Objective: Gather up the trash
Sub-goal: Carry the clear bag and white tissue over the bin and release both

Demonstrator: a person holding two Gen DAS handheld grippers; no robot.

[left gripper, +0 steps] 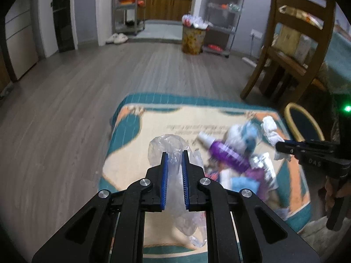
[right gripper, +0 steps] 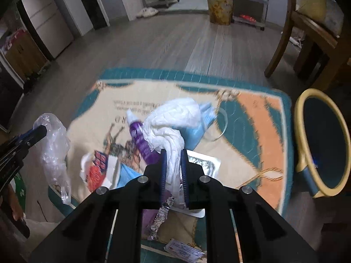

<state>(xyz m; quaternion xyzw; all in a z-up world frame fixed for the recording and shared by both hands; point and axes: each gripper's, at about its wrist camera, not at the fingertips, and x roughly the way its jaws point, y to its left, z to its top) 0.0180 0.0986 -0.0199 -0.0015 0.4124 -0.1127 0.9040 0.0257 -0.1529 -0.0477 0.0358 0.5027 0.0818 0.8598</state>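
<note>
- Two hand-held grippers work above a patterned teal, cream and orange cloth (right gripper: pixel 258 118) spread over a low surface on a grey wood floor (left gripper: pixel 65 92).
- Wooden chair (left gripper: pixel 291 50): stands on the floor beyond the cloth's far right corner.
- Bin (right gripper: pixel 322 142), cream-rimmed with a dark blue inside: just beside the cloth's right edge.
- Left gripper (left gripper: pixel 174 155): blue-padded fingers nearly closed, clamping a crumpled clear plastic bag (left gripper: pixel 173 144) that hangs over the cloth's left part.
- Right gripper (right gripper: pixel 173 153): fingers nearly closed, pinching a crumpled white tissue (right gripper: pixel 175 118) over the litter pile.
- Litter on the cloth: a purple bottle (right gripper: pixel 140 138) lying on its side, a light blue face mask (right gripper: pixel 197 129), crumpled foil (right gripper: pixel 162 214) and a red-printed wrapper (right gripper: pixel 96 166), all close together.
</note>
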